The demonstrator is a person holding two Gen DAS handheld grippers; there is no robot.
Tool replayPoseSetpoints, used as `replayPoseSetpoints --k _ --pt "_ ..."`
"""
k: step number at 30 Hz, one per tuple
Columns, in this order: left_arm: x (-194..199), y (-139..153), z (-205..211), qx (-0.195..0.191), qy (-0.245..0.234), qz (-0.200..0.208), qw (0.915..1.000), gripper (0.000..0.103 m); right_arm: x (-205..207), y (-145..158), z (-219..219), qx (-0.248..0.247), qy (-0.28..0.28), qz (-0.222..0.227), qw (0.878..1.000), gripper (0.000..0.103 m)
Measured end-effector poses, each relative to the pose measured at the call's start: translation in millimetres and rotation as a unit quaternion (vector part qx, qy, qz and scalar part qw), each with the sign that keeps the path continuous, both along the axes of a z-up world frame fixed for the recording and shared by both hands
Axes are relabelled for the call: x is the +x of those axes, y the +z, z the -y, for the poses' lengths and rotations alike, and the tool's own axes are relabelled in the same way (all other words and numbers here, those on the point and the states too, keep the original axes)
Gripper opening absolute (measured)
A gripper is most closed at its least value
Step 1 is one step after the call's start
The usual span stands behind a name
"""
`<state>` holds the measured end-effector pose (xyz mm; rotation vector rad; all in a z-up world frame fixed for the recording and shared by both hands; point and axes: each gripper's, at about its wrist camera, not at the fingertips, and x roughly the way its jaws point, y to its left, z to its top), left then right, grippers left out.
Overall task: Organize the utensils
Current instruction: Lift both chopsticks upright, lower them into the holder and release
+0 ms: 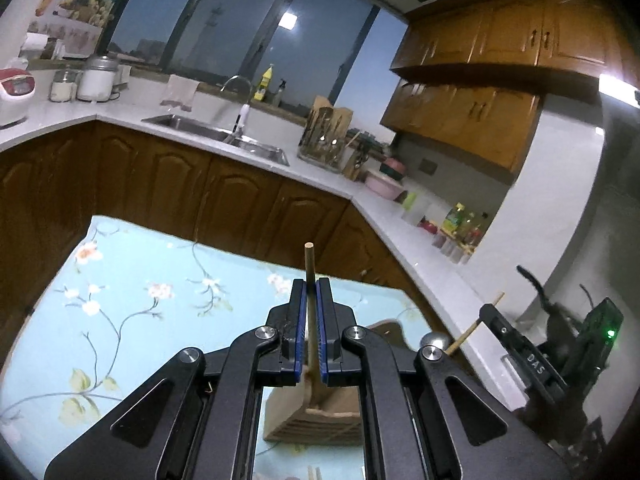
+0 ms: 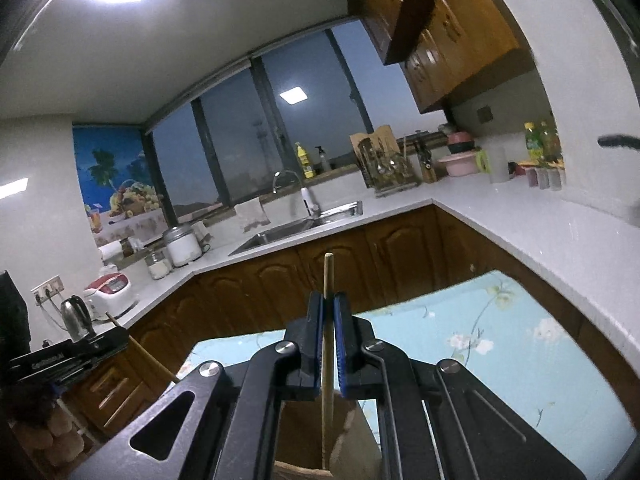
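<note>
My left gripper [image 1: 311, 286] is shut on a thin wooden stick-like utensil [image 1: 309, 264] that stands upright, its lower end in a wooden holder [image 1: 316, 420] on the floral table [image 1: 140, 300]. My right gripper [image 2: 328, 304] is shut on another thin wooden utensil [image 2: 328, 276], also upright, reaching down into the wooden holder [image 2: 304, 440]. The right gripper also shows at the right of the left wrist view [image 1: 520, 344] with its stick [image 1: 472, 328]. The left gripper shows at the left of the right wrist view [image 2: 68, 360].
A kitchen counter [image 1: 248, 156] with a sink [image 1: 216, 130], a utensil rack [image 1: 326, 140], jars and a rice cooker [image 1: 14, 96] runs behind the table. Brown cabinets [image 1: 160, 188] stand below and above the counter. Bottles [image 1: 464, 228] stand at the right.
</note>
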<state>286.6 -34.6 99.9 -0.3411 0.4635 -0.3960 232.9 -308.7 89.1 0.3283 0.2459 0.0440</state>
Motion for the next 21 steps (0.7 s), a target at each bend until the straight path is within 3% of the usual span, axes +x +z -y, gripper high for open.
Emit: replayPoseSetpoints --k 7,16,19,20,21 --pt "11.3 -15.5 9.2 0.007 -0.012 -0.024 0.9996 0.004 8.4 -11.5 5.1 0.01 0.005 -0.032 0.999 0.006" --pt "13.2 -13.9 15.3 0.019 -0.016 -0.031 0.9992 0.004 15.7 -9.2 14.4 0.024 0.015 -0.051 0.998 0.006" --pt "13.9 -13.5 13.8 0.015 -0.017 -0.036 0.9991 0.005 15.7 -9.4 15.8 0.031 0.019 -0.057 0.998 0.011" --pt "14.0 -13.8 12.8 0.014 -0.015 -0.039 0.999 0.007 15.3 -9.1 17.5 0.036 0.023 -0.058 0.997 0.011" --pt "13.1 -13.4 11.4 0.013 -0.012 -0.044 0.9988 0.02 14.5 -8.8 19.4 0.04 0.024 -0.059 0.997 0.012"
